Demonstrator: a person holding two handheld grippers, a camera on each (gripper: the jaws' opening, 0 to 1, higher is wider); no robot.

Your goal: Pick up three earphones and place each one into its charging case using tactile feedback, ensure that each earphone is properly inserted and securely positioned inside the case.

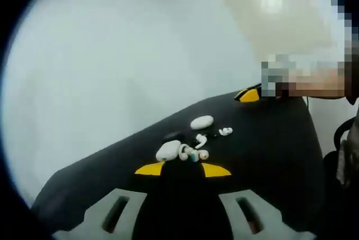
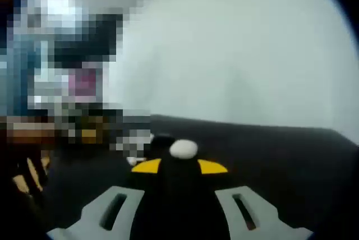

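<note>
In the left gripper view a cluster lies on the black table (image 1: 269, 156): a closed white oval case (image 1: 202, 121), a second white case (image 1: 168, 151) nearer me, and small white earphones (image 1: 225, 131), (image 1: 201, 141), (image 1: 197, 154) between them. My left gripper (image 1: 183, 169) hangs open just short of the cluster, yellow tips apart with nothing between them. A yellow tip of the other gripper (image 1: 248, 95) shows at the table's far edge. In the right gripper view a white case (image 2: 183, 148) sits just beyond my open right gripper (image 2: 179, 166).
A small dark object (image 1: 175, 136) lies beside the cases. A pale wall (image 1: 112, 66) rises behind the table. A cream, blurred shape (image 1: 275, 10) hangs at the upper right. The table's far edge (image 2: 252, 123) runs across the right gripper view.
</note>
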